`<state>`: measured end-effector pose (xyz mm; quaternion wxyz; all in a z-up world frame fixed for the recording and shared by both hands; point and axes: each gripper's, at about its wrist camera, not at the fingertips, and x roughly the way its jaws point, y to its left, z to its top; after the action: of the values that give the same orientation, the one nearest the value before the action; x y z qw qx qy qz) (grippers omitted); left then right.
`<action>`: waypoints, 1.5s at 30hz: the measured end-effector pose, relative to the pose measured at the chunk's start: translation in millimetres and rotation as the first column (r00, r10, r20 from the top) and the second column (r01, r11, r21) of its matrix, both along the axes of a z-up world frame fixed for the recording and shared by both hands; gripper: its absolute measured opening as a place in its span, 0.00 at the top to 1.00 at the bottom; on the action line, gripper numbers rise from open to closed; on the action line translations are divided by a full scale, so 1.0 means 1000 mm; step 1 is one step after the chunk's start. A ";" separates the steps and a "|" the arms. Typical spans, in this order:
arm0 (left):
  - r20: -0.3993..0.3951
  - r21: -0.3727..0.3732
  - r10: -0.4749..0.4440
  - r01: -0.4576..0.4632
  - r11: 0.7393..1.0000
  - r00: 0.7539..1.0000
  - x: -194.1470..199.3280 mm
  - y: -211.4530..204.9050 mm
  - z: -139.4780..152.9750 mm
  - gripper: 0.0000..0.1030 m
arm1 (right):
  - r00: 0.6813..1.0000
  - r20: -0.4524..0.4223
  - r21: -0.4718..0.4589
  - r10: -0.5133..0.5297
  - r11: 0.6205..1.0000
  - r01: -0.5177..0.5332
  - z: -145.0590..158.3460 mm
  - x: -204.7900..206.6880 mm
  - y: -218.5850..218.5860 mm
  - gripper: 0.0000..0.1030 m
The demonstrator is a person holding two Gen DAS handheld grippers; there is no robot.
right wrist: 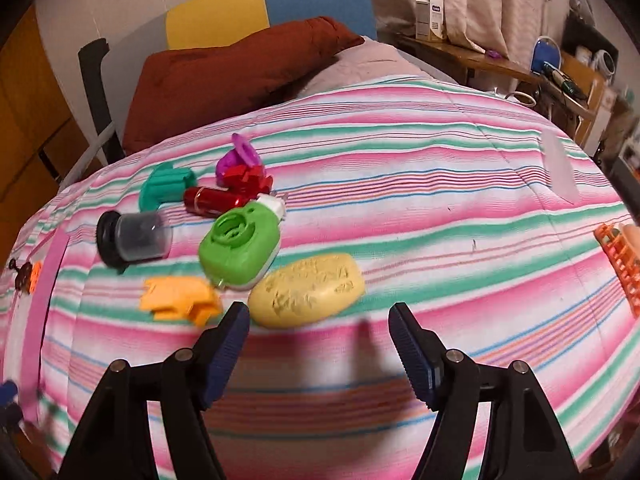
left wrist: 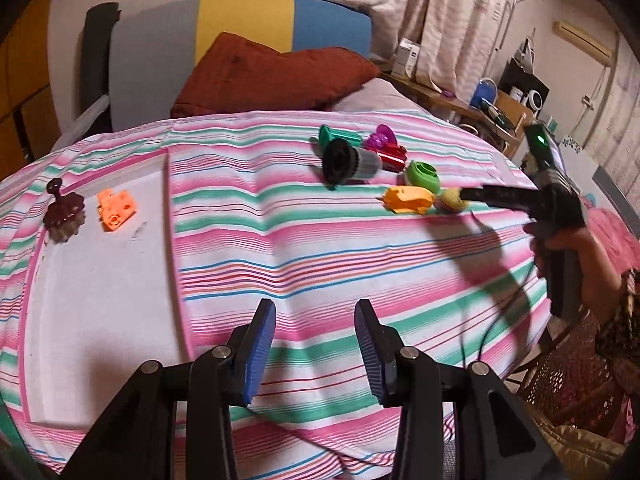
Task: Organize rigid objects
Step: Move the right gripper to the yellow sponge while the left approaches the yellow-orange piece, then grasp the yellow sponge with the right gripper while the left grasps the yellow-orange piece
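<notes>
A bed covered with a pink, green and white striped sheet carries a cluster of small rigid objects; a rust-red pillow lies at its head. In the right wrist view, the right gripper hovers over the sheet with its jaws released and nothing between them, the yellow oval piece lying just beyond the left pad. Beside that piece lie an orange-yellow plastic part and a green round-holed housing, the latter touching the yellow oval's edge. Farther back lie a black-capped grey cylinder, a red cylinder, a teal ribbed piece, a red block and a purple piece, packed closely together. An orange grid-like item shows at the right edge of the bed. In the left wrist view, the left gripper is likewise released and empty, well apart from the cluster, above the sheet's near part. To its left a white tray rests on the bed, holding a dark maroon toothed piece and an orange block, set near each other at the tray's far end. A hand grips the right tool's handle at the right of this view
</notes>
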<state>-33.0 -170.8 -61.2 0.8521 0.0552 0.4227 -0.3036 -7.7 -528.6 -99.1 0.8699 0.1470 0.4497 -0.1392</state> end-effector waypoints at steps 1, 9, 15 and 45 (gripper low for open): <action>0.002 0.004 -0.007 0.007 1.000 1.000 -0.002 -0.002 -0.001 0.60 | 1.000 -0.006 0.004 0.001 1.000 -0.001 -0.003 0.004 -0.001 0.29; 0.004 0.043 -0.045 0.045 0.998 0.999 -0.009 -0.018 -0.005 0.60 | 1.000 -0.020 0.055 0.004 0.998 -0.003 -0.017 0.023 -0.007 0.27; 0.011 0.058 -0.075 0.074 0.996 0.997 -0.012 -0.033 -0.005 0.60 | 0.998 -0.068 0.096 0.001 0.995 0.005 -0.019 0.023 -0.013 0.28; 0.034 0.234 -0.397 0.379 0.895 0.917 0.077 -0.238 -0.032 0.53 | 0.988 -0.155 0.239 -0.019 0.969 0.056 -0.017 -0.003 -0.031 0.28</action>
<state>43.5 -408.6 -93.4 0.7792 0.2456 0.3997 -0.4157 -10.8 -560.0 -115.9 0.8059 0.2496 0.5254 -0.1106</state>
